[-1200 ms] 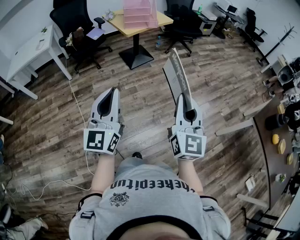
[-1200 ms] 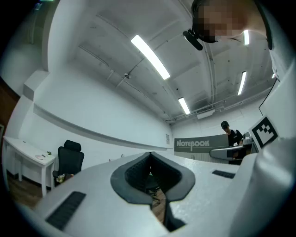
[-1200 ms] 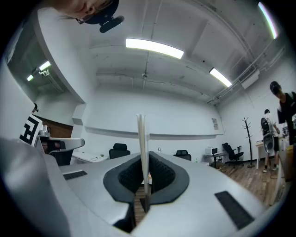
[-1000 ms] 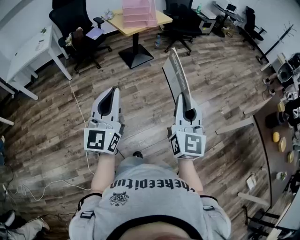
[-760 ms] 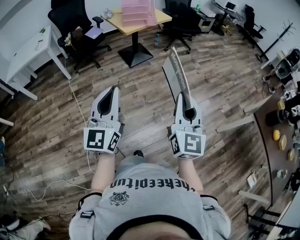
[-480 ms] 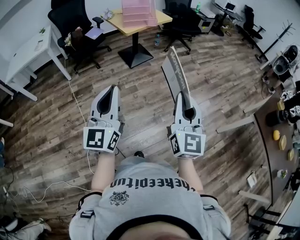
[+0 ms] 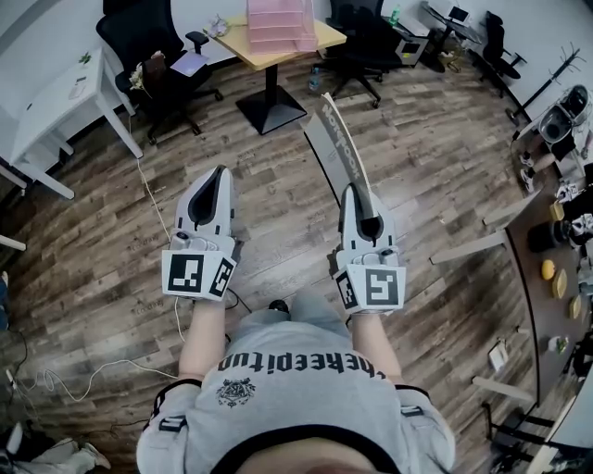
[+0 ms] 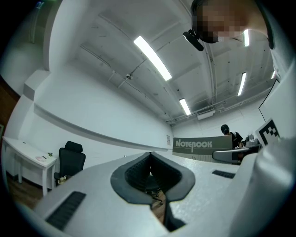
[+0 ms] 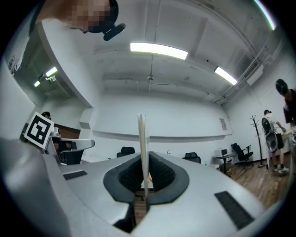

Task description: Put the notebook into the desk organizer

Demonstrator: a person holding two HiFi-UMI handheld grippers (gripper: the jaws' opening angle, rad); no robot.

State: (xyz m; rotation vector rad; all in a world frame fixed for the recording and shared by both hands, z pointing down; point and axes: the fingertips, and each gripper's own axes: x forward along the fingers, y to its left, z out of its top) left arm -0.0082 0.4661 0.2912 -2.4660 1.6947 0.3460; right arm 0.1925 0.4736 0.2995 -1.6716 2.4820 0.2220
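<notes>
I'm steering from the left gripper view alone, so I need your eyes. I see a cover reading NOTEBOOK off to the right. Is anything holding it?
Observer: Yes. The right gripper is shut on the notebook, which stands edge-on between its jaws.
Operator: Where is the organizer?
Observer: In the head view, a pink desk organizer stands on a yellow table ahead, across the wood floor.
Operator: Anything on the way there?
Observer: A white cable trails along that floor on the left side.
</notes>
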